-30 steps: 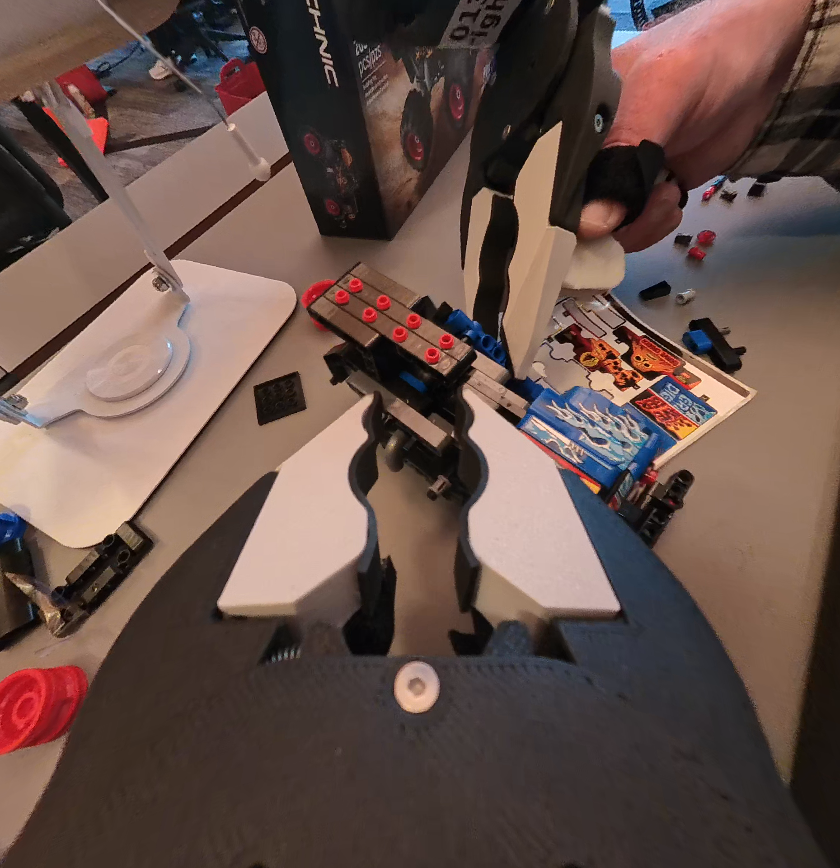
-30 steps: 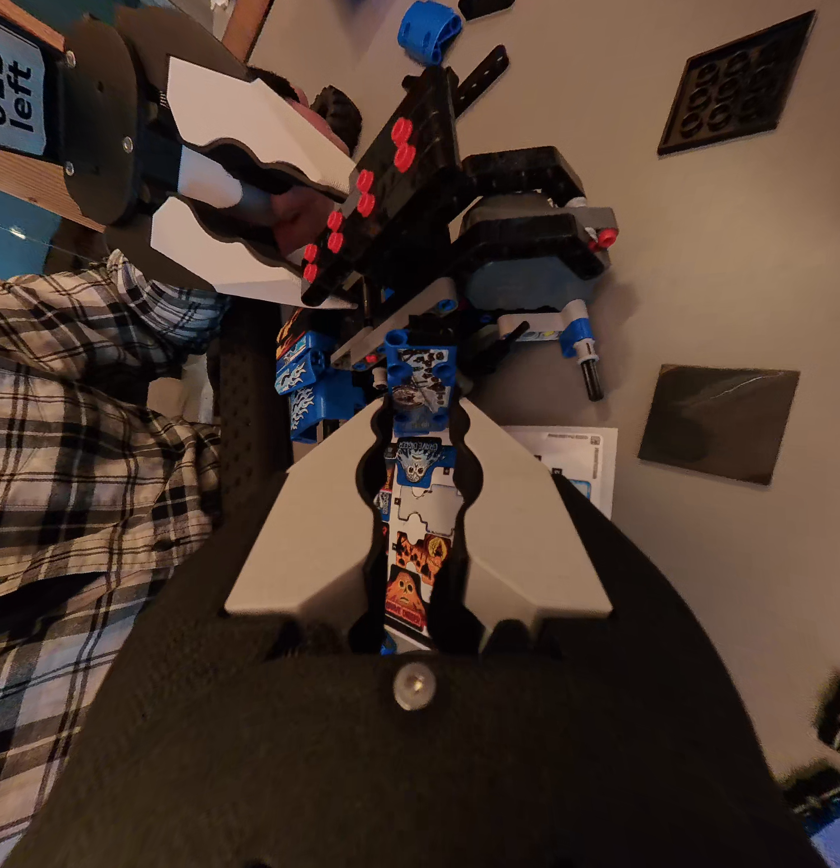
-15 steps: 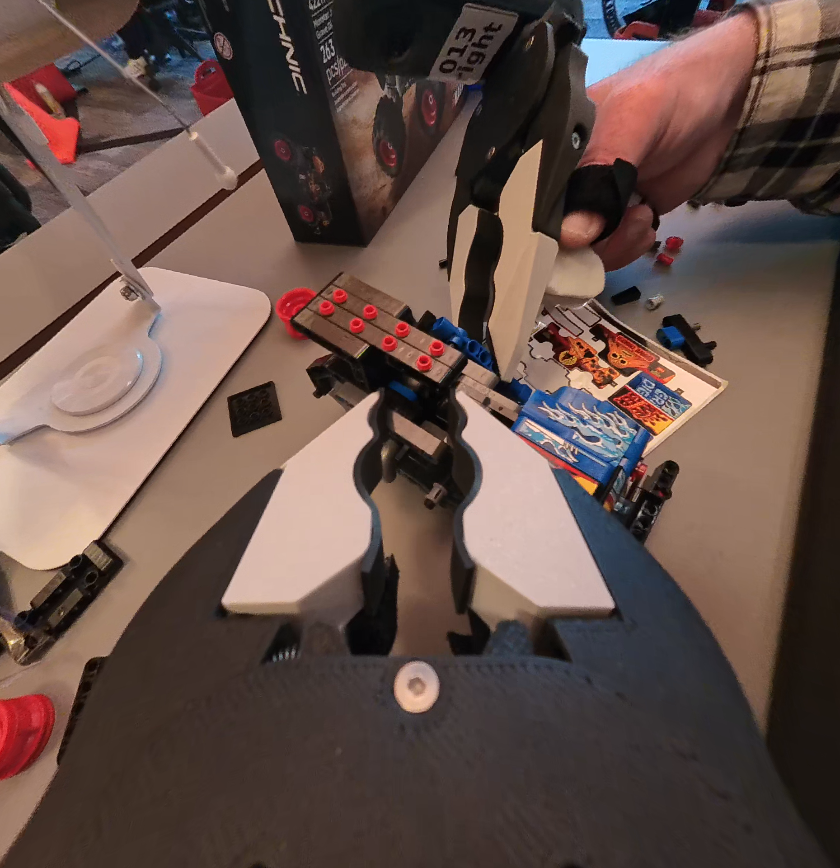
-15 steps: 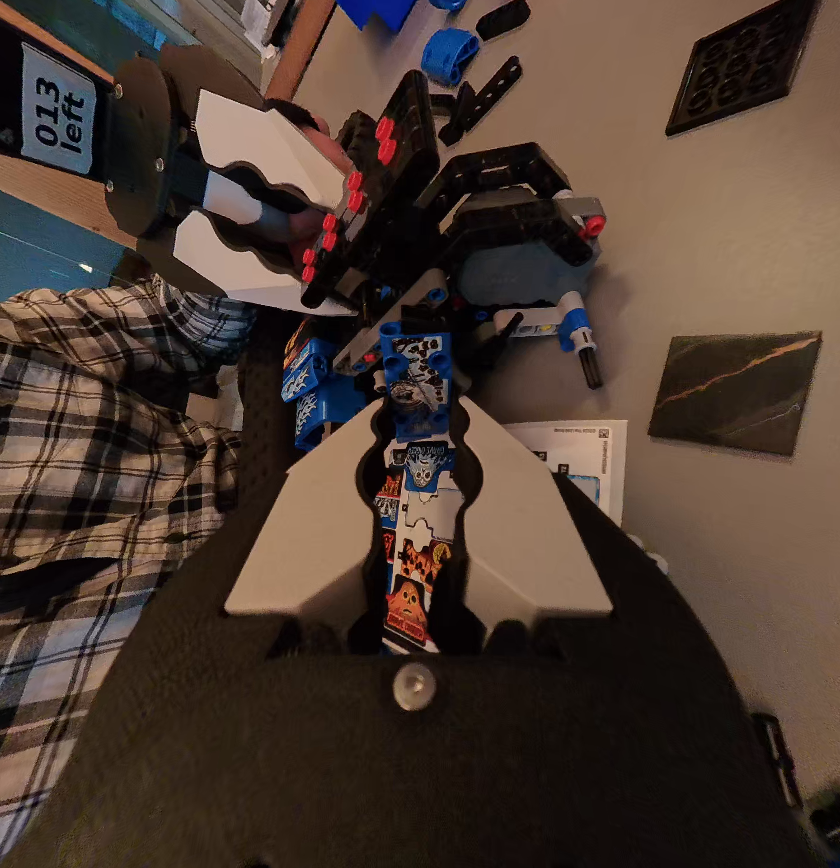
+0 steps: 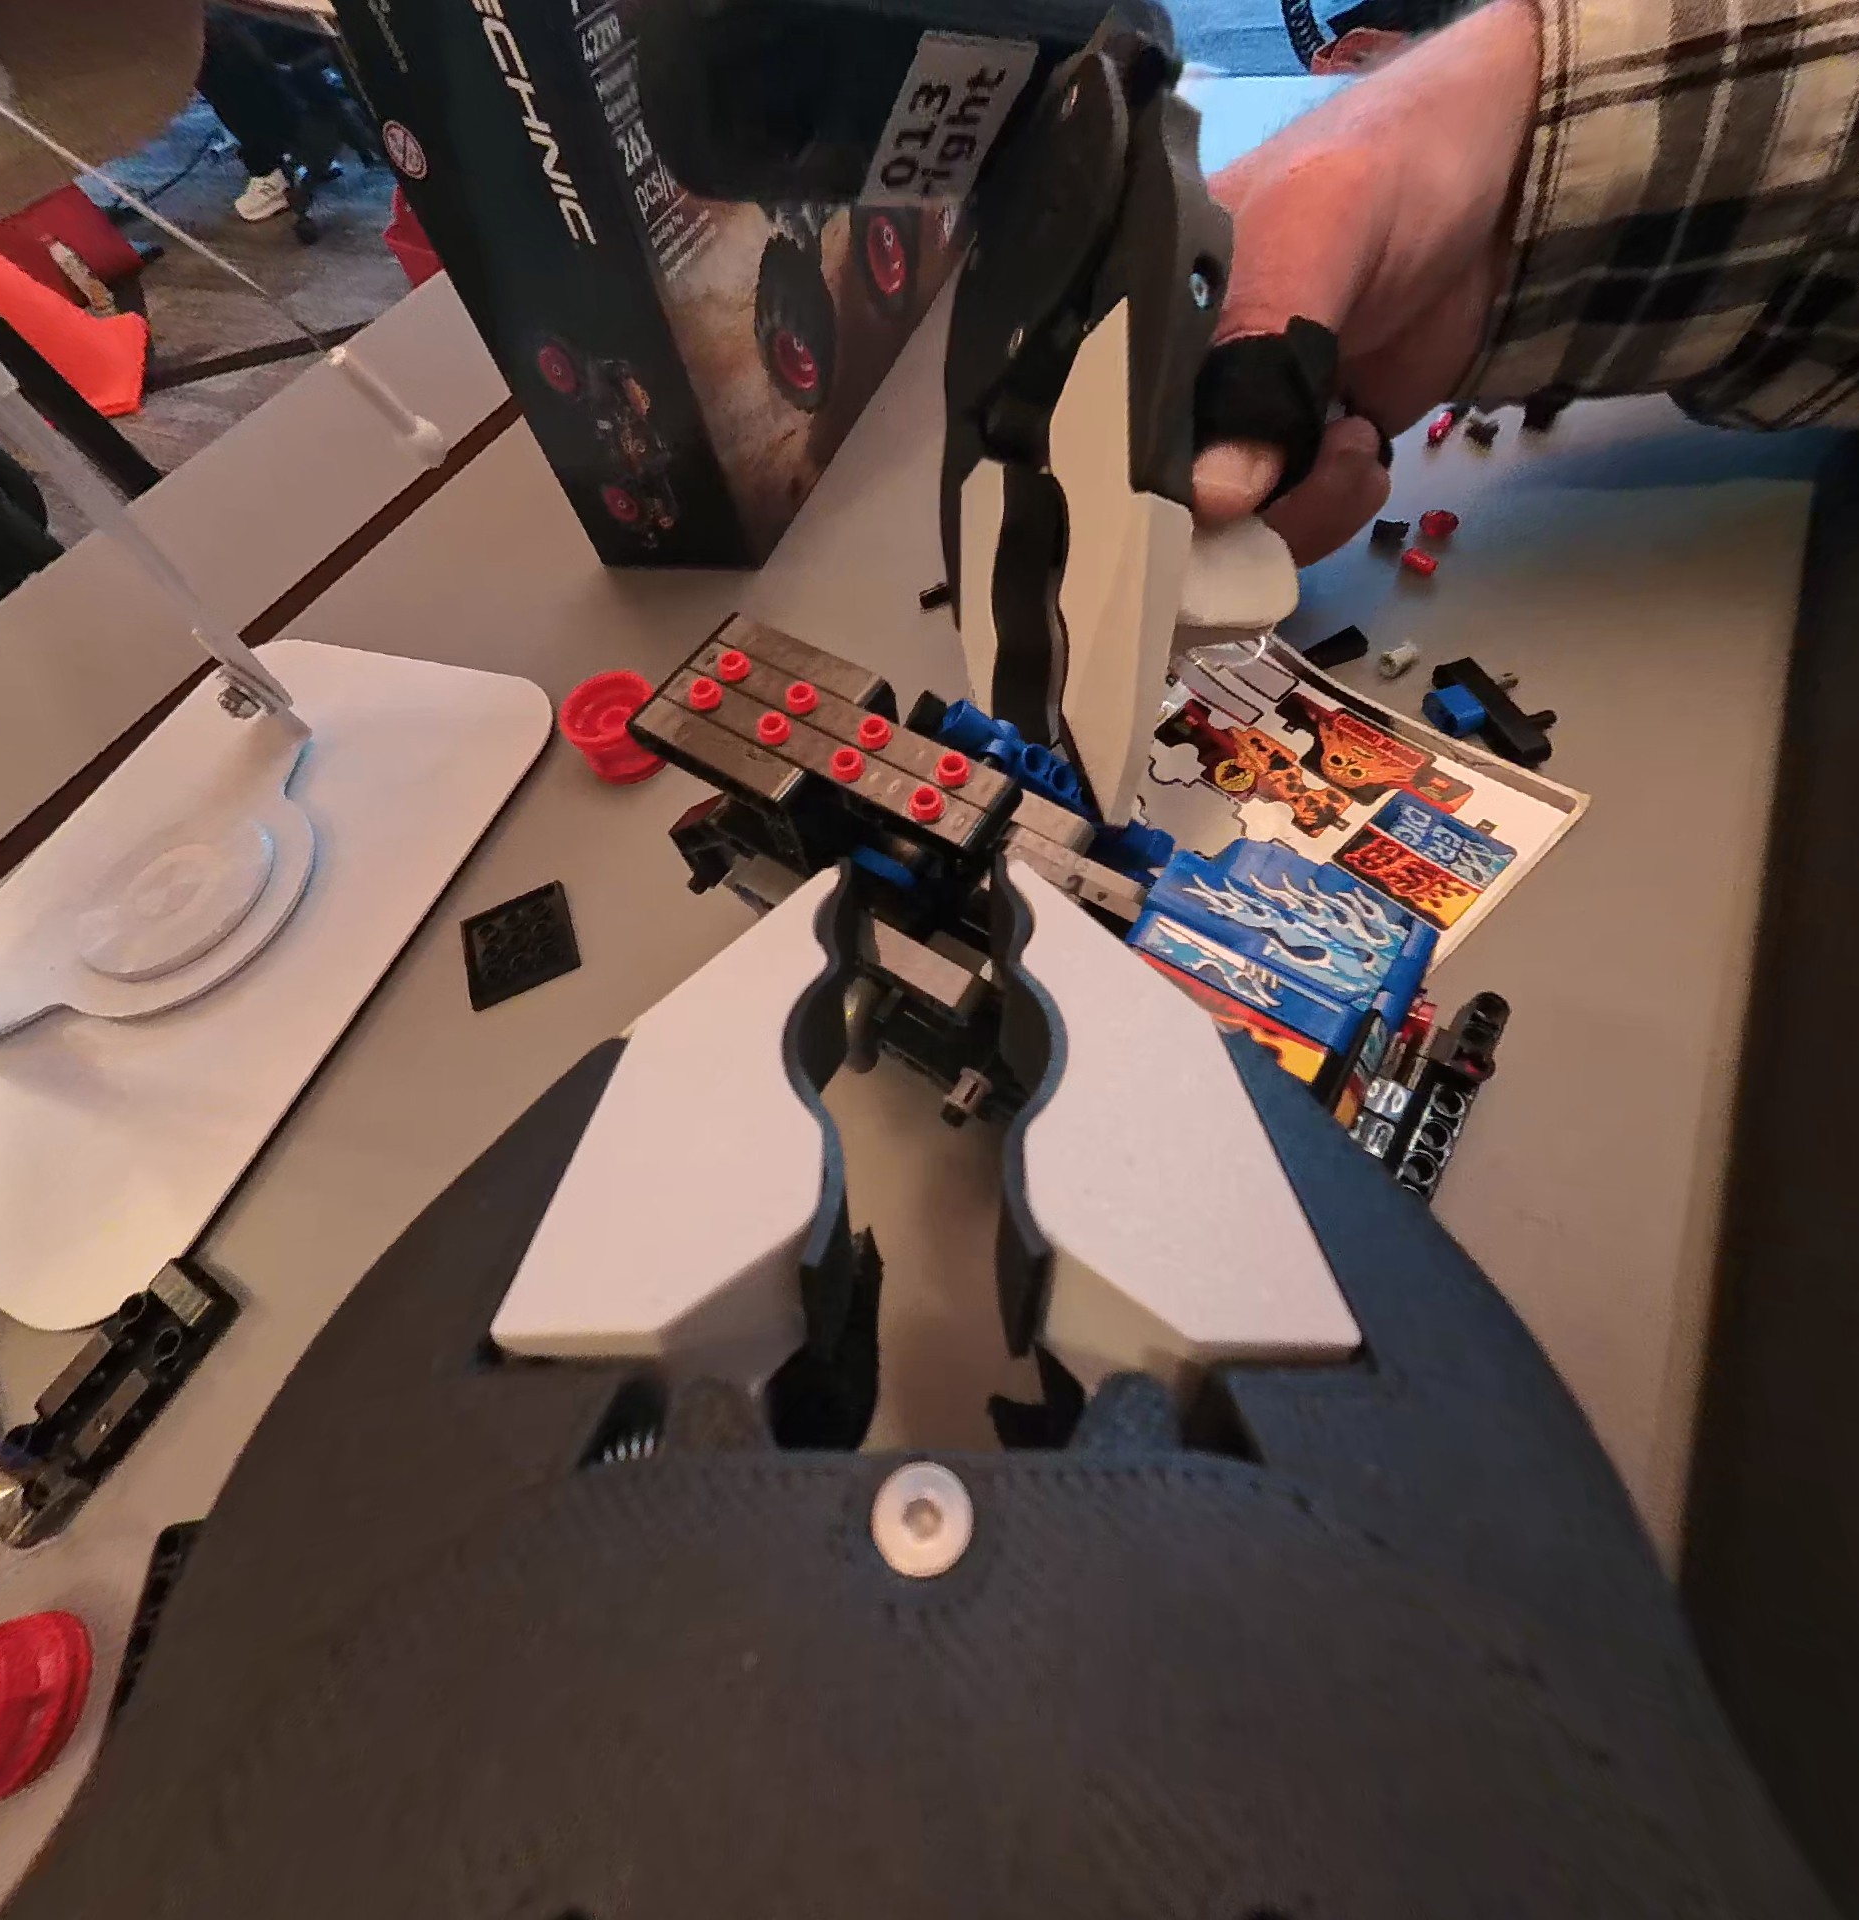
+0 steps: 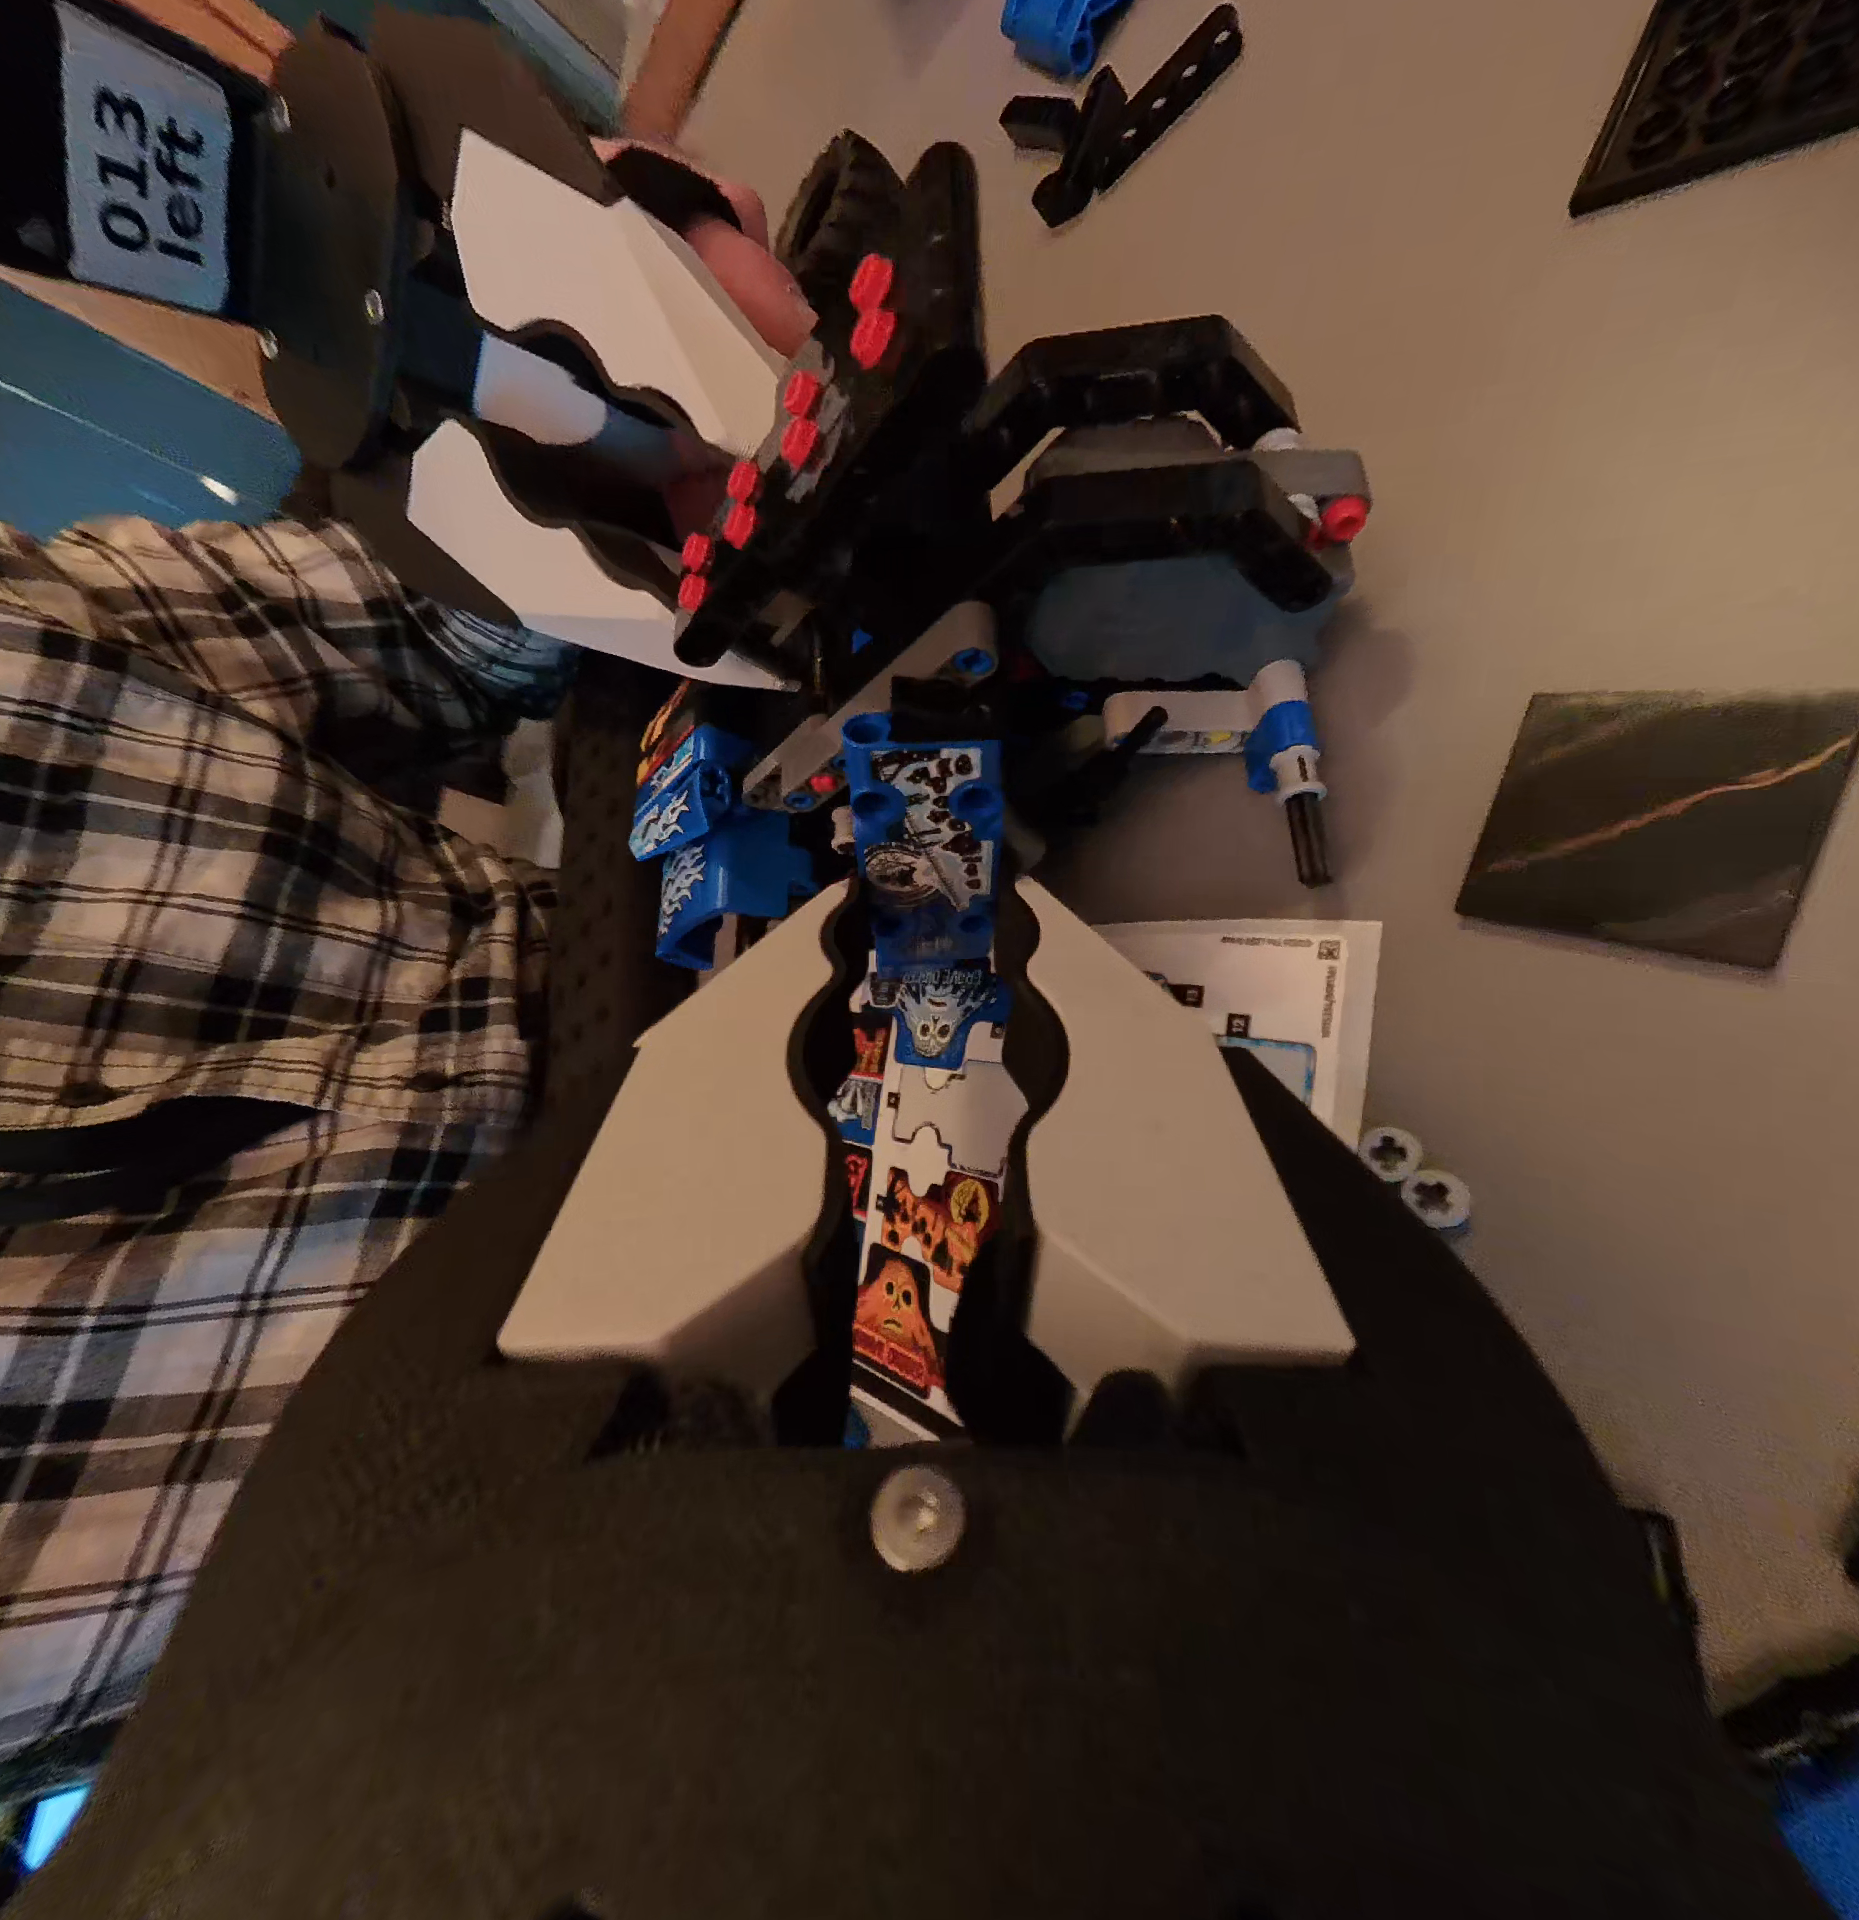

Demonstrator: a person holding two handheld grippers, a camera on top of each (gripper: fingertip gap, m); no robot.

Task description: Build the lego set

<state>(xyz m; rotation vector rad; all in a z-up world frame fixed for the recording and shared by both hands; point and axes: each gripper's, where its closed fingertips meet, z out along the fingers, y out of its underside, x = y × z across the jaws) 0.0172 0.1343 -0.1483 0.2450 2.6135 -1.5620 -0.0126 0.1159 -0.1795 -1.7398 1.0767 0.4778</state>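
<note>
A dark set box [image 5: 634,312] stands at the frame's top and a white stand base [image 5: 177,935] lies at left on the grey tabletop [image 5: 1631,1039]; a sticker sheet [image 5: 1351,769] lies right of centre. The lego model [image 5: 852,790], black with red pins and blue flame panels, sits mid-frame. The left gripper [image 5: 920,914] is clamped on its near end; the right gripper [image 6: 925,904] grips a blue panel [image 6: 920,831]. The tabletop's edge runs down the right side
</note>
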